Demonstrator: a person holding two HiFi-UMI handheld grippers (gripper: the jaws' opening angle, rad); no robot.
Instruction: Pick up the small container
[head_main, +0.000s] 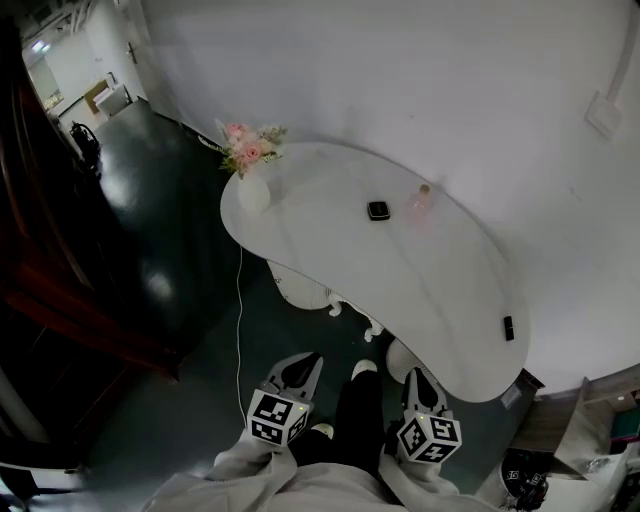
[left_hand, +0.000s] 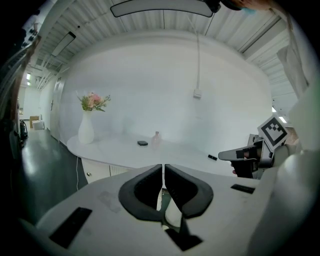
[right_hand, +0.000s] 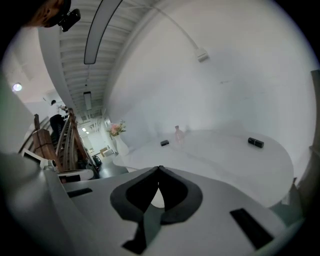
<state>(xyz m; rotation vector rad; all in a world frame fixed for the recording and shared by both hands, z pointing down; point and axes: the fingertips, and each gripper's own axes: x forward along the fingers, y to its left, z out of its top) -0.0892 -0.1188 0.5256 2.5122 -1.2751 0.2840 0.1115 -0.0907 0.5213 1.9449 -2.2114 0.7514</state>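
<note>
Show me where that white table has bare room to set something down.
Widest bare stretch: the middle of the table, between the small black container and the black object near the right end. Another lies between the vase and the container. Tightest: container and pink bottle, close together by the wall.

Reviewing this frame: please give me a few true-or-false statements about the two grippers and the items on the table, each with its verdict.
1. The left hand-held gripper and the right hand-held gripper are both shut and empty. True.
2. A small black square container lies on the white curved table, with a small pink translucent bottle upright beside it. True.
3. The bottle touches the flower vase. False: the white vase of pink flowers stands well apart, at the table's end.
4. The right hand-held gripper hovers over the container. False: both are held low by the person's legs, short of the table.
5. A small black rectangular object lies near the table's edge. True.
</note>
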